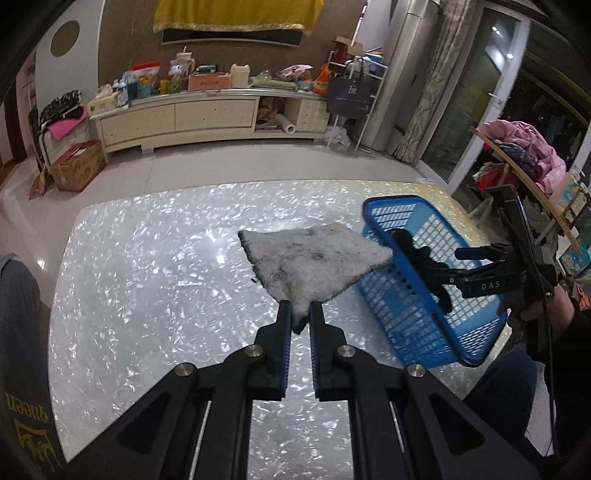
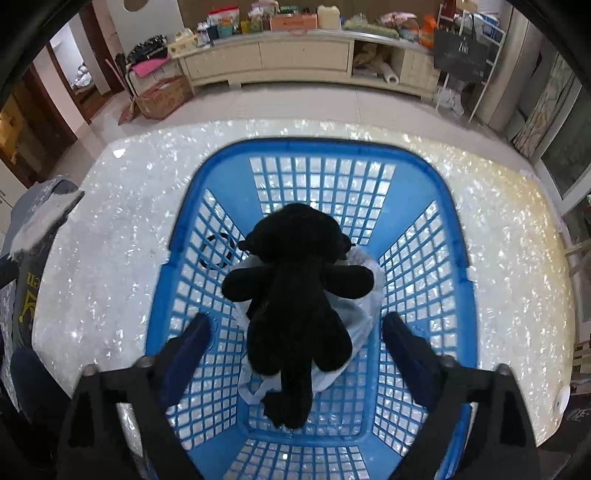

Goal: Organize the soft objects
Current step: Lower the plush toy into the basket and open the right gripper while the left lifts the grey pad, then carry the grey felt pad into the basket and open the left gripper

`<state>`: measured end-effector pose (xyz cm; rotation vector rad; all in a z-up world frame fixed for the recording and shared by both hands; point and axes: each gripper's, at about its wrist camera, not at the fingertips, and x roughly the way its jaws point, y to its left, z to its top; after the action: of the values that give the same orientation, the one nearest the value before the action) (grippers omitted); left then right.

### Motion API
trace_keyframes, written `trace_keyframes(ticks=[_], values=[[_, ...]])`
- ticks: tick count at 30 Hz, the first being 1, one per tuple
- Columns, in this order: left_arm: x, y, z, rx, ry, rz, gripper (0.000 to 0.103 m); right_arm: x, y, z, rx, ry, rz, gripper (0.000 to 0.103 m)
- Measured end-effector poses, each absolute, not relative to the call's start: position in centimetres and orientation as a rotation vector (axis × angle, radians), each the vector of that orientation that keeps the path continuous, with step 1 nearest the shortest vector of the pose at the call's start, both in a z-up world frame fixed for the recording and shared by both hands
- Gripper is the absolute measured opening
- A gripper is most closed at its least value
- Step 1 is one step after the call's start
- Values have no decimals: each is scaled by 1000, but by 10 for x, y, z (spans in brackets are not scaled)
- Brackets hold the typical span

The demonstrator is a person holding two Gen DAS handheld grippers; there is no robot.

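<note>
Floor (image 1: pixel 207 162): pale glossy tiles.
Far wall: long cream TV cabinet (image 1: pixel 177 118), top crowded with boxes and bottles; yellow fringed cloth (image 1: pixel 236 13) hangs above it.
Left: cardboard box (image 1: pixel 77 166) on floor.
Right: curtain (image 1: pixel 436 85), dark glass door (image 1: pixel 476 96), standing air conditioner (image 1: pixel 402 70).
Surface (image 1: pixel 147 266): shimmering pearl-white top.

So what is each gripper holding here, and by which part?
The left gripper pinches the grey fluffy cloth by one corner. The right gripper holds nothing; its fingers stand open over the black plush toy in the blue basket.
</note>
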<state>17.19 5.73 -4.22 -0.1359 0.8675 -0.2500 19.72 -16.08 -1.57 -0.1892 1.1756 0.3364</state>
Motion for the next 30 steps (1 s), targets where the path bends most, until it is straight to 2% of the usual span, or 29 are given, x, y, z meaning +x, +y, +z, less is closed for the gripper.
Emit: trace_keyframes(ticks=[14,30], values=[[174,-20,-6,-46,820,-376,8,141,-231,28,-192,1035,233,103],[235,-122,-35,36,914,-470,8,127,-264,17,-80,1022,151,103]])
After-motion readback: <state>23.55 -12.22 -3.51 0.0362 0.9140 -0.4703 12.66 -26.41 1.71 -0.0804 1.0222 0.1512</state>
